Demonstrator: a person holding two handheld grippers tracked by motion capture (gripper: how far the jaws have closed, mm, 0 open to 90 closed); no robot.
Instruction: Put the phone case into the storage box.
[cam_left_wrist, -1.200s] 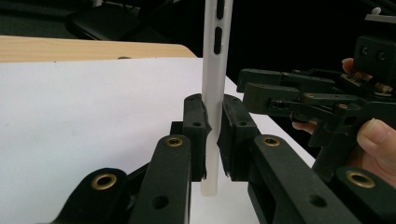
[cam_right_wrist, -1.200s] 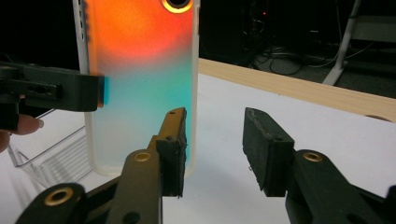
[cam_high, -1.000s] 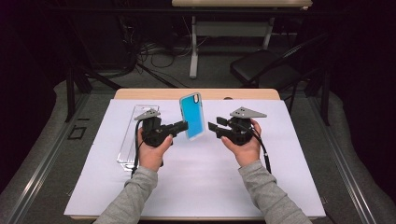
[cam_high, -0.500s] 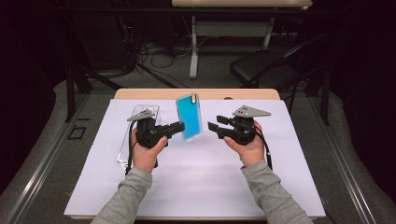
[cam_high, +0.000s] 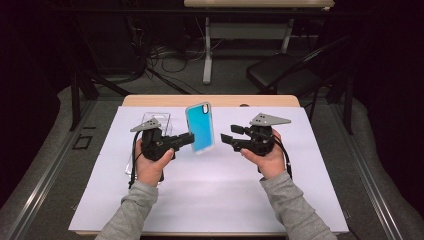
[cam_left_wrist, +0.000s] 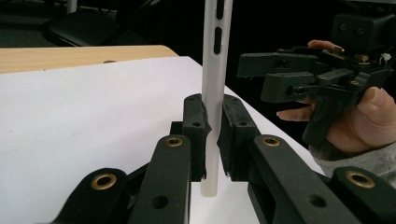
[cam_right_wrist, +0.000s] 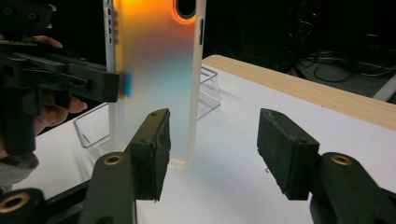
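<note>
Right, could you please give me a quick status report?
Left claw shut on phone case, held upright. Right claw open, jaws just opening, nothing between. Path clear.

Left gripper (cam_left_wrist: 213, 135) jaws clamp the phone case (cam_left_wrist: 215, 84) (edge-on, upright).

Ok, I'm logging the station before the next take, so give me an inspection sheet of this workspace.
Surface: white sheet over a wooden table.
Job's things: phone case, blue in the high view, held upright above the sheet.
Clutter: clear plastic box behind the left tool.
Grippers: left tool shut on the case's edge; right tool open, jaws just been opening, nothing pressed between them, case beyond it.
Cables: a cable trails from the left tool, another from the right; loose cables on the floor.
Surroundings: dark chair, table legs beyond.
</note>
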